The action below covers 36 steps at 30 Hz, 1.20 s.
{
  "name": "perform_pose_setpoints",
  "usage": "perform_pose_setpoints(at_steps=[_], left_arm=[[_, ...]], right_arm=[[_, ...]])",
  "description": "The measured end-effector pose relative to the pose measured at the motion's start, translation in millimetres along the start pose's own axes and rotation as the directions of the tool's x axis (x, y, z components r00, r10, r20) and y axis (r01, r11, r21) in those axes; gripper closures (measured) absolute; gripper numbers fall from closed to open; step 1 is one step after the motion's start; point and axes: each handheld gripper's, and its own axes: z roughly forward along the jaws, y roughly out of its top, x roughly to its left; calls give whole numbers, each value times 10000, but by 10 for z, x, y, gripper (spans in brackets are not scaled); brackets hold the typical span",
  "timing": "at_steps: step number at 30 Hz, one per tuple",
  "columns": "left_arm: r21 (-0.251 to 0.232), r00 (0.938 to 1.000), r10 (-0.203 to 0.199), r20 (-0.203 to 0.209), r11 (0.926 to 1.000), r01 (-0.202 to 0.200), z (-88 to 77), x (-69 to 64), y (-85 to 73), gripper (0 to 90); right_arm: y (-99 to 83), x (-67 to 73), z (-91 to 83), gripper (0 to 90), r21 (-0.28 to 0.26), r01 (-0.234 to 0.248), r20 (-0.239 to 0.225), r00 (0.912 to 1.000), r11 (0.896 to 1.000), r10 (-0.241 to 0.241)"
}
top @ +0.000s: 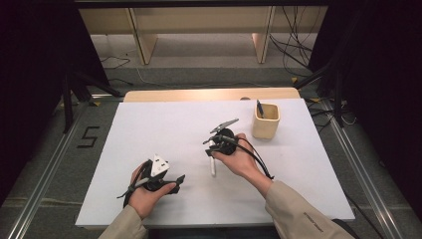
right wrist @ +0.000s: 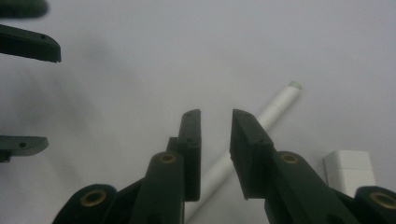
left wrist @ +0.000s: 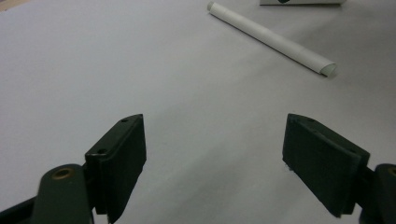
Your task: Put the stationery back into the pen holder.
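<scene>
A white pen (top: pixel 213 167) lies on the white table cover (top: pixel 164 119), near the middle. My right gripper (top: pixel 215 147) hovers just over its far end. In the right gripper view the right gripper (right wrist: pixel 216 114) is open by a narrow gap, with the white pen (right wrist: pixel 280 102) on the cover beneath the jaws and no pad pressing on it. My left gripper (top: pixel 171 174) rests to the front left, pointing toward the pen. In the left gripper view the left gripper (left wrist: pixel 215 119) stands wide open with nothing between its jaws, and the white pen (left wrist: pixel 271 39) lies ahead at the upper right.
A beige cup (top: pixel 265 127) holding a dark pen (top: pixel 260 108) stands at the back right of the cover. A small white block (right wrist: pixel 350 170) sits on the cover beside the white pen. Bare cover stretches left of and behind both hands.
</scene>
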Motion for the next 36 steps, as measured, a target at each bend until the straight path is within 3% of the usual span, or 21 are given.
perform_pose_setpoints(at_steps=[3, 7, 10, 12, 15, 17, 20, 22, 23, 26, 27, 28, 31, 32, 35, 36], left_arm=[[-5, 10000, -18, -6, 10000, 18, -4, -4, 1, 214], [-6, 10000, -18, 8, 10000, 18, -2, -5, 2, 213], [-1, 10000, 12, 9, 10000, -12, -3, -6, 5, 214], [-23, 10000, -29, 13, 10000, 29, -1, -9, 4, 213], [-16, 10000, -7, 16, 10000, 7, 0, -9, 4, 214], [-13, 10000, -4, 19, 10000, 4, 0, -9, 5, 213], [-16, 10000, -7, 24, 10000, 7, 0, -8, 4, 213], [-22, 10000, -2, 23, 10000, 3, -2, -7, 5, 213], [-23, 10000, -8, 27, 10000, 9, -2, -7, 5, 213], [-25, 10000, -19, 34, 10000, 19, 0, -6, 3, 213], [-25, 10000, -16, 36, 10000, 16, 0, -6, 3, 213], [-27, 10000, -17, 36, 10000, 17, 0, -7, 4, 213], [-30, 10000, -15, 36, 10000, 15, 0, -6, 5, 213], [-28, 10000, -22, 40, 10000, 23, 2, -6, 4, 213], [-27, 10000, -14, 43, 10000, 14, 3, -7, 4, 213], [-27, 10000, -15, 48, 10000, 15, 2, -7, 5, 213]], right_arm=[[44, 2, 7, 661, 267, -13, 240, 9997, 9996, 7], [106, 28, 25, 561, 993, -922, 792, 9933, 9908, 845], [140, 35, 50, 559, 1414, -1574, 1033, 9842, 9774, 1435], [163, 35, 67, 570, 1785, -2190, 1053, 9736, 9593, 2026], [168, 16, 131, 591, 2253, -2771, 1443, 9576, 9340, 2493], [185, -9, 170, 598, 2609, -3388, 1523, 9391, 9039, 3080], [228, -30, 215, 604, 2935, -4016, 1728, 9148, 8675, 3650], [248, -33, 236, 621, 3069, -4237, 1762, 9053, 8522, 3866], [262, -32, 245, 627, 3280, -4445, 1870, 8955, 8336, 4039], [280, -43, 281, 635, 3487, -4685, 2044, 8833, 8117, 4220], [280, -50, 296, 635, 3493, -4685, 2091, 8832, 8115, 4199], [287, -45, 309, 634, 3582, -4828, 2174, 8755, 7991, 4315], [286, -54, 351, 635, 3608, -4910, 2229, 8710, 7929, 4379], [291, -51, 356, 634, 3657, -5046, 2266, 8633, 7821, 4511], [297, -51, 380, 635, 3680, -5131, 2404, 8581, 7754, 4538], [305, -52, 381, 635, 3719, -5231, 2431, 8522, 7669, 4634]])
